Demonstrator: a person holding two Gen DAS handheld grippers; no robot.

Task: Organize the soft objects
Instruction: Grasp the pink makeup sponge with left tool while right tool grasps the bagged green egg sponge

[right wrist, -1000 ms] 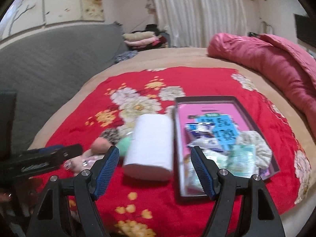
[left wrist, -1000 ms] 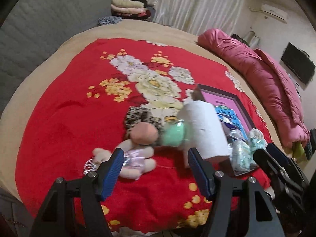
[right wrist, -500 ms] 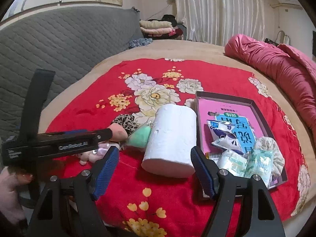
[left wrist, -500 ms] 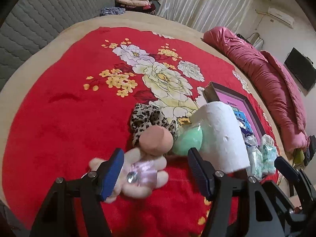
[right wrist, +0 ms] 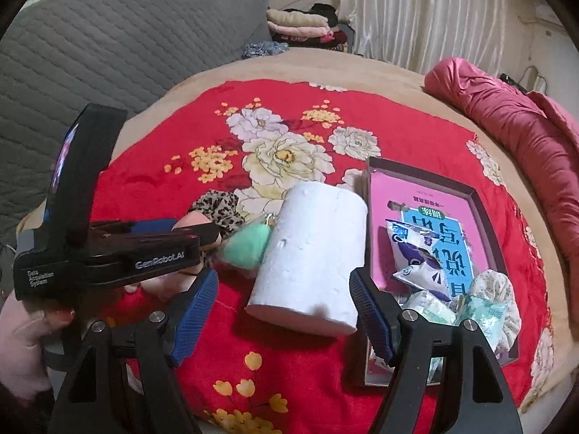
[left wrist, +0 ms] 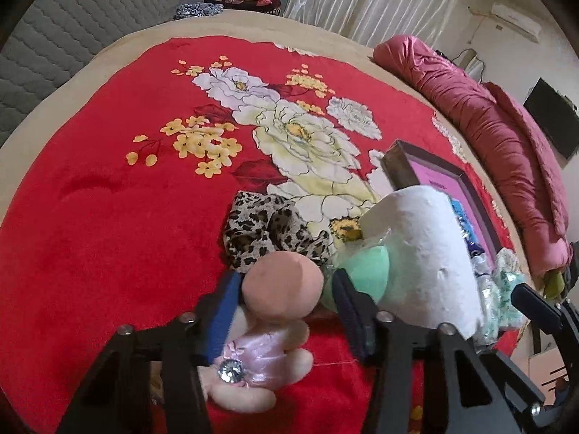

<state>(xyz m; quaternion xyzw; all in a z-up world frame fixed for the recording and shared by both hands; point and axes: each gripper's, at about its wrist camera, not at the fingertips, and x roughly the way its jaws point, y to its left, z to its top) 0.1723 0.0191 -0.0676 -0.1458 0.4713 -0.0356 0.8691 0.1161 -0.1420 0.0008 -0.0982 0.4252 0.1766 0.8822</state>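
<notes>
Holding tissue packets (right wrist: 430,307) and a scrunchie (right wrist: 497,289), the box (right wrist: 485,217) lies open.

You get soft, even indoor light, with faint shadows under your fingers. Ahead of your tools the curtain (right wrist: 427,14) glows pale; fisheye bending curves the bed (left wrist: 108,217) and blackens the corners. Detail is slightly soft throughout.

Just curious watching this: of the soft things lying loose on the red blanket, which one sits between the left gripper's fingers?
The pink plush doll: the left gripper is closing around its round head, while the green one lies outside.
</notes>
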